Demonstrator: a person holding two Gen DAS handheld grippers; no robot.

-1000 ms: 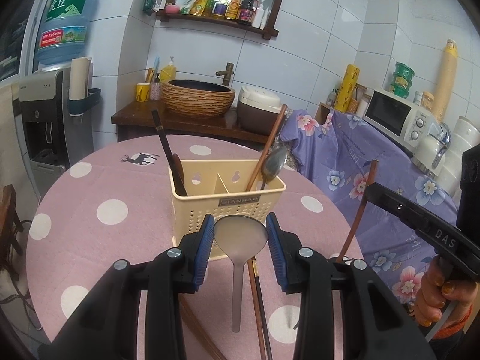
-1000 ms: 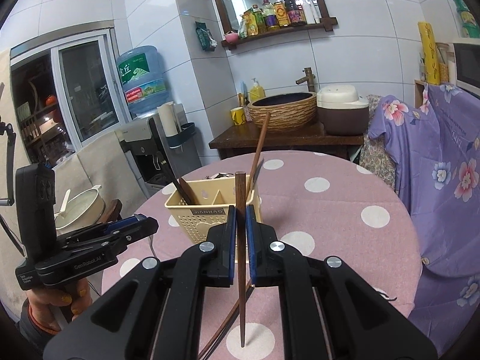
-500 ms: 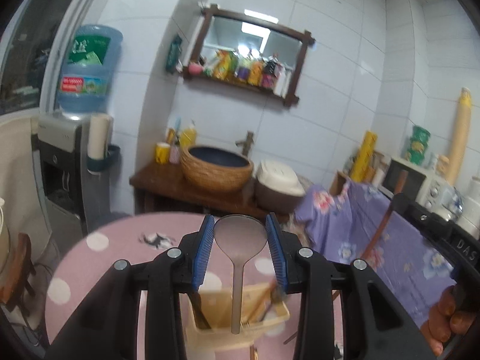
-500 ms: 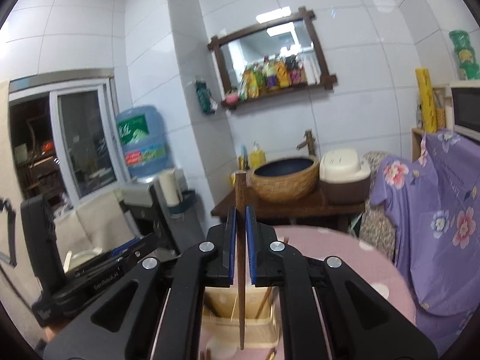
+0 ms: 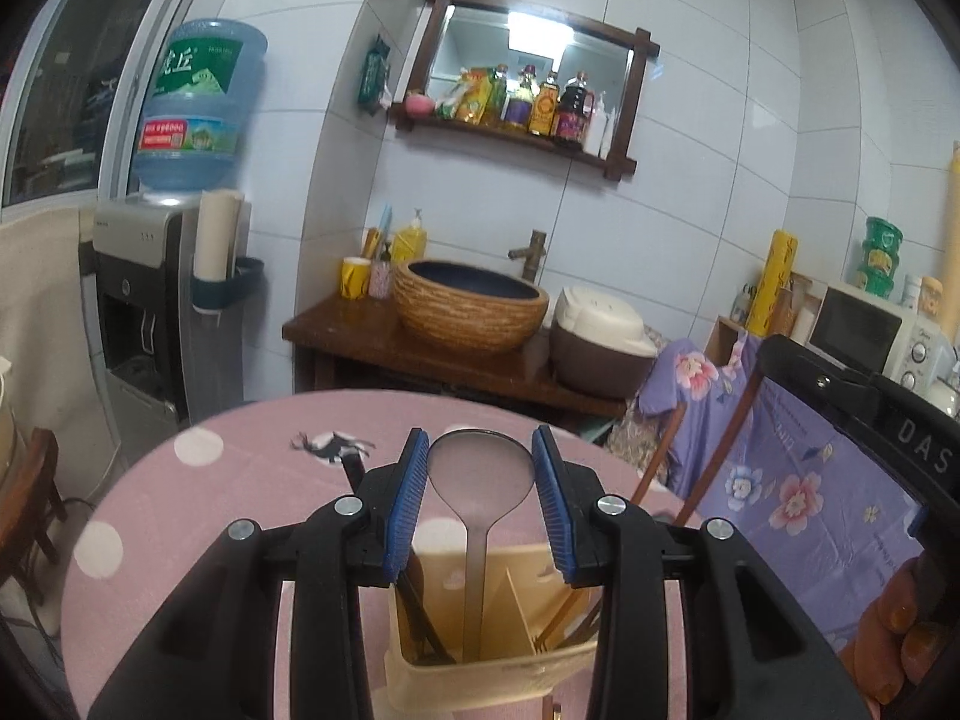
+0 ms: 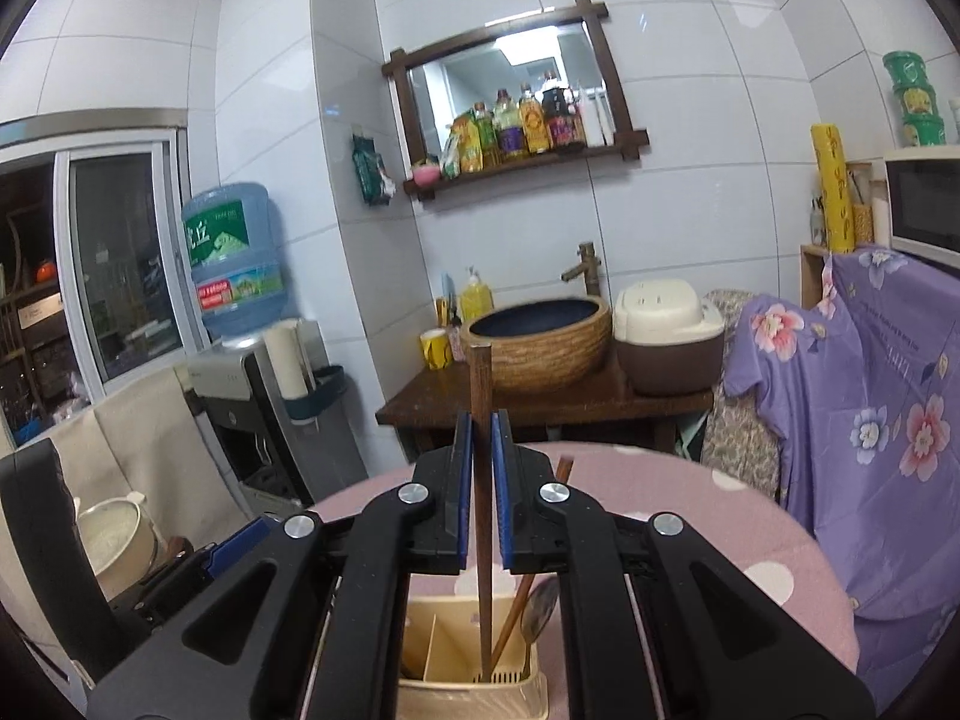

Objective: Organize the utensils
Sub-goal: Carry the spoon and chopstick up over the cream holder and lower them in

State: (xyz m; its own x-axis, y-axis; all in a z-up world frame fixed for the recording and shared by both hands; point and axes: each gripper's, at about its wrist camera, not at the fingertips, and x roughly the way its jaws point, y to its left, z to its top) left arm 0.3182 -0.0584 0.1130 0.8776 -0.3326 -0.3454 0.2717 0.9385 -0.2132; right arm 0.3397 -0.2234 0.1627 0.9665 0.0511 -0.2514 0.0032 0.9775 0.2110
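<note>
Left claw (image 5: 480,516) level, pointing forward – blue pads (image 5: 403,501) spread wide, clamped on something broad between them. Right claw (image 6: 482,489) – pads (image 6: 462,483) nearly together, pinching something thin. Right hand (image 5: 900,630) grips its handle, far right.

Both claws lowered the spoon (image 5: 480,480) and chopstick (image 6: 482,480) into the caddy (image 6: 468,684).

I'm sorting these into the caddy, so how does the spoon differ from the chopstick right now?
The spoon is grey metal with a broad round bowl; the chopstick is a thin brown wooden stick. The left gripper is set wide around the spoon; the right gripper is nearly shut on the chopstick. Both stand upright, lower ends inside the caddy.
</note>
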